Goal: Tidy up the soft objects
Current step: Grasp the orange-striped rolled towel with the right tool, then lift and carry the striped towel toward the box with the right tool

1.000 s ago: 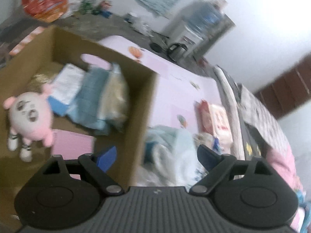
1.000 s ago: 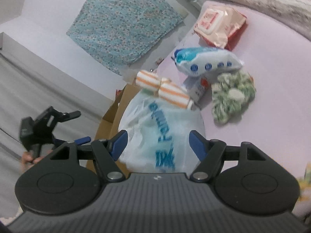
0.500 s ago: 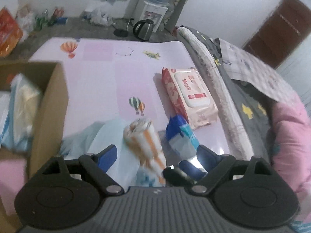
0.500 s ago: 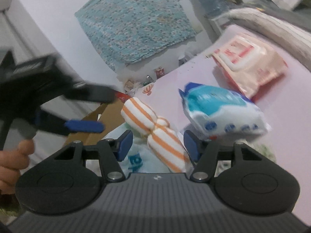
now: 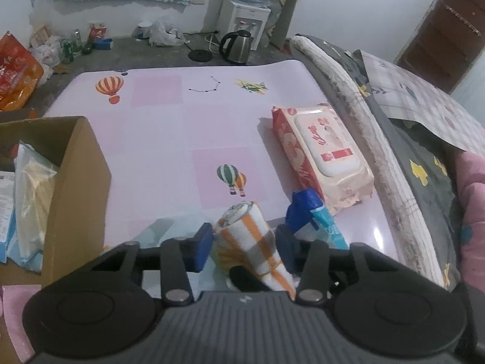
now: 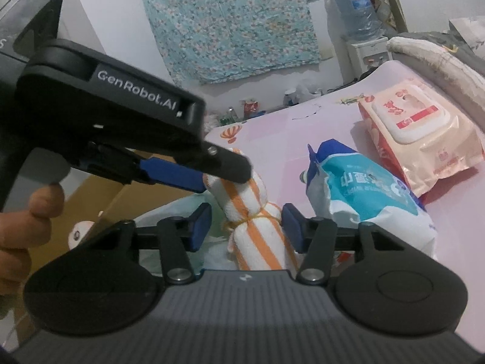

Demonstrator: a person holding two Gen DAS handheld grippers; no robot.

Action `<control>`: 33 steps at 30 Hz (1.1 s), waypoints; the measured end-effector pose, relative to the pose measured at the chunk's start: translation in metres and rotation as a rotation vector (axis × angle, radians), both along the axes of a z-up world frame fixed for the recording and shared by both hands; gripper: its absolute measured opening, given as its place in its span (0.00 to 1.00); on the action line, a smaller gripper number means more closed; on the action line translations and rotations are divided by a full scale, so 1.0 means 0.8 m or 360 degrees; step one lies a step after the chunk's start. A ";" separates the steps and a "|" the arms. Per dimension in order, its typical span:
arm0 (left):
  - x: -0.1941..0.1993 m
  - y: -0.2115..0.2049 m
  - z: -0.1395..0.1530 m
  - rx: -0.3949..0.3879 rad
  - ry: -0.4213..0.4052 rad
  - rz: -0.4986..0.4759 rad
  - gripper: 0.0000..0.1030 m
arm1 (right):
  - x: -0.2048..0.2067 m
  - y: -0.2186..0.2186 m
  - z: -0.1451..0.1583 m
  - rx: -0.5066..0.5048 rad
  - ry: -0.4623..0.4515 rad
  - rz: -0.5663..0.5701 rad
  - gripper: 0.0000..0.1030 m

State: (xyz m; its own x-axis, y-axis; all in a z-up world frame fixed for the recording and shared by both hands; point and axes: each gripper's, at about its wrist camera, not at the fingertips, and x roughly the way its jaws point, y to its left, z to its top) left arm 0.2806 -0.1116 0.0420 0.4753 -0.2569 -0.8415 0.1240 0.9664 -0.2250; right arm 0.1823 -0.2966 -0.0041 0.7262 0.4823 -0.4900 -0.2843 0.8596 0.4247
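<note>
An orange-and-white striped rolled towel (image 5: 251, 236) tied at its middle lies on a pale plastic bag on the pink mat. My left gripper (image 5: 244, 244) straddles its far end with jaws narrowed against it. In the right wrist view the left gripper (image 6: 212, 176) sits over the towel (image 6: 254, 212). My right gripper (image 6: 247, 227) is open around the towel's tied middle, pads a little apart from it. A blue-and-white packet (image 6: 363, 194) lies just right of the towel. A cardboard box (image 5: 75, 182) holding soft packets stands at the left.
A pink wet-wipes pack (image 5: 321, 154) lies at the right of the mat (image 5: 169, 127), near folded bedding (image 5: 409, 139). A kettle (image 5: 236, 47) and a water dispenser (image 5: 248, 21) stand beyond the mat. An orange bag (image 5: 15, 72) lies far left.
My left gripper swung from over the box to the towel and narrowed onto its end. My right gripper moved in so that its open jaws frame the towel's middle.
</note>
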 end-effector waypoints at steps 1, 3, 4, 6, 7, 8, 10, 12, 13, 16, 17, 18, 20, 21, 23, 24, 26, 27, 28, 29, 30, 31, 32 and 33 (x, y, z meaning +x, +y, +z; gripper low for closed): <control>0.000 0.002 0.000 -0.0004 0.0002 0.0007 0.42 | 0.001 0.001 -0.001 -0.0012 0.0002 -0.0008 0.40; 0.000 0.004 0.000 -0.0018 0.0003 0.0004 0.41 | 0.000 0.000 -0.001 -0.0012 0.0010 -0.0010 0.39; -0.001 0.004 0.000 -0.0021 0.0001 0.0002 0.40 | 0.000 0.001 -0.001 -0.0022 0.0010 -0.0009 0.38; -0.003 0.004 0.000 -0.0022 -0.0007 -0.0001 0.38 | -0.004 0.004 0.001 -0.0063 -0.0004 -0.0007 0.36; -0.004 0.004 0.001 -0.0023 -0.0013 -0.0004 0.38 | -0.012 0.004 0.001 -0.0077 -0.0013 -0.0011 0.35; -0.006 0.004 0.003 -0.0031 -0.0017 -0.0009 0.37 | -0.014 0.006 0.002 -0.0094 -0.0019 -0.0019 0.34; -0.009 0.003 0.007 -0.0049 -0.0025 -0.0025 0.37 | -0.019 0.007 0.005 -0.0114 -0.0035 -0.0032 0.33; -0.016 0.005 0.014 -0.0081 -0.0041 -0.0052 0.36 | -0.029 0.005 0.011 -0.0126 -0.0065 -0.0049 0.32; -0.020 0.005 0.019 -0.0100 -0.0048 -0.0064 0.36 | -0.037 0.004 0.016 -0.0136 -0.0086 -0.0061 0.32; -0.035 0.007 0.037 -0.0160 -0.0086 -0.0116 0.36 | -0.056 0.000 0.034 -0.0178 -0.0150 -0.0088 0.32; -0.043 0.009 0.045 -0.0182 -0.0111 -0.0137 0.36 | -0.063 0.000 0.043 -0.0197 -0.0177 -0.0095 0.32; -0.050 0.009 0.053 -0.0196 -0.0134 -0.0155 0.36 | -0.070 0.001 0.052 -0.0218 -0.0204 -0.0102 0.32; -0.067 0.017 0.072 -0.0232 -0.0191 -0.0175 0.37 | -0.084 0.005 0.075 -0.0247 -0.0258 -0.0100 0.32; -0.076 0.023 0.083 -0.0250 -0.0222 -0.0177 0.37 | -0.091 0.008 0.086 -0.0254 -0.0287 -0.0092 0.32; -0.094 0.042 0.104 -0.0309 -0.0274 -0.0153 0.37 | -0.104 0.016 0.109 -0.0245 -0.0336 -0.0062 0.32; -0.103 0.052 0.115 -0.0335 -0.0302 -0.0143 0.37 | -0.109 0.022 0.120 -0.0232 -0.0362 -0.0039 0.32; -0.124 0.081 0.136 -0.0380 -0.0372 -0.0109 0.38 | -0.120 0.039 0.143 -0.0205 -0.0411 0.0012 0.32; -0.133 0.094 0.144 -0.0392 -0.0401 -0.0087 0.38 | -0.124 0.049 0.152 -0.0186 -0.0430 0.0043 0.32; -0.143 0.110 0.151 -0.0401 -0.0435 -0.0058 0.38 | -0.129 0.060 0.160 -0.0162 -0.0446 0.0076 0.32; -0.151 0.124 0.156 -0.0403 -0.0459 -0.0029 0.39 | -0.132 0.071 0.167 -0.0137 -0.0456 0.0109 0.32; -0.159 0.140 0.161 -0.0403 -0.0482 0.0008 0.39 | -0.133 0.083 0.172 -0.0111 -0.0461 0.0144 0.32; -0.167 0.156 0.165 -0.0404 -0.0500 0.0045 0.39 | -0.135 0.097 0.177 -0.0070 -0.0454 0.0177 0.32; -0.174 0.172 0.167 -0.0403 -0.0514 0.0081 0.40 | -0.136 0.109 0.181 -0.0030 -0.0438 0.0205 0.32; -0.178 0.184 0.168 -0.0396 -0.0524 0.0108 0.41 | -0.134 0.122 0.182 0.0030 -0.0404 0.0245 0.32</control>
